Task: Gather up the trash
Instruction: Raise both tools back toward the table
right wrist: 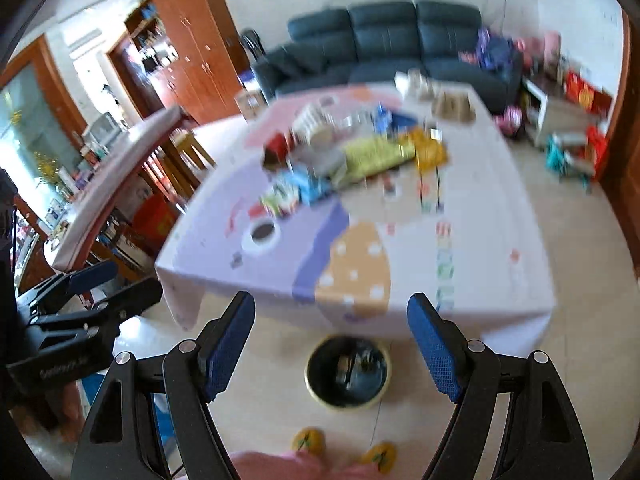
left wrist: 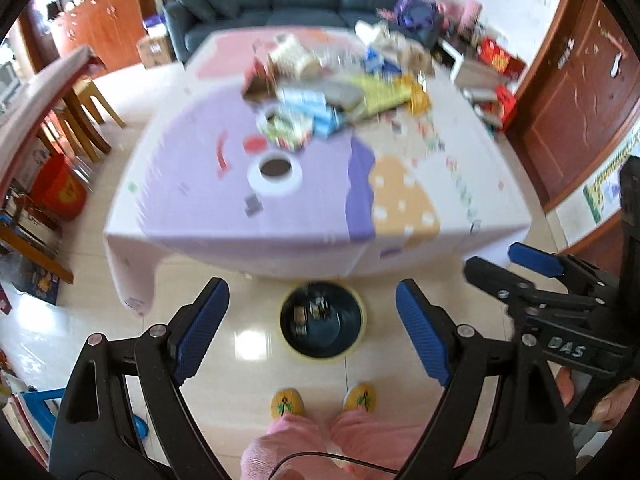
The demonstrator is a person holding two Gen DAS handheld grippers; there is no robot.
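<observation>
Right now both my grippers are empty and spread wide, pointing down past the table edge. My left gripper (left wrist: 312, 332) has nothing between its blue pads, and my right gripper (right wrist: 332, 352) stands just as wide with only floor and bin showing in the gap.

So I judge this to be the step between loads — nothing carried, and the next piece not yet chosen. The trash pile (left wrist: 332, 92) sits far across the table (left wrist: 192, 200) at about twelve o'clock from my left gripper: crumpled wrappers, a yellow-green packet (right wrist: 376, 156) and small boxes, too blurred to name each one. A white tape roll (left wrist: 274, 174) lies apart from the heap, nearer to me at about eleven o'clock.

The trash bin (left wrist: 323, 322) stands on the floor just in front of the table's near edge, close to my slippers (left wrist: 287, 402), with some bits already inside.

Next I need to reach forward over the cloth to the heap, pick one loose wrapper at its near edge, close on it cleanly — then bring it back over the bin.
</observation>
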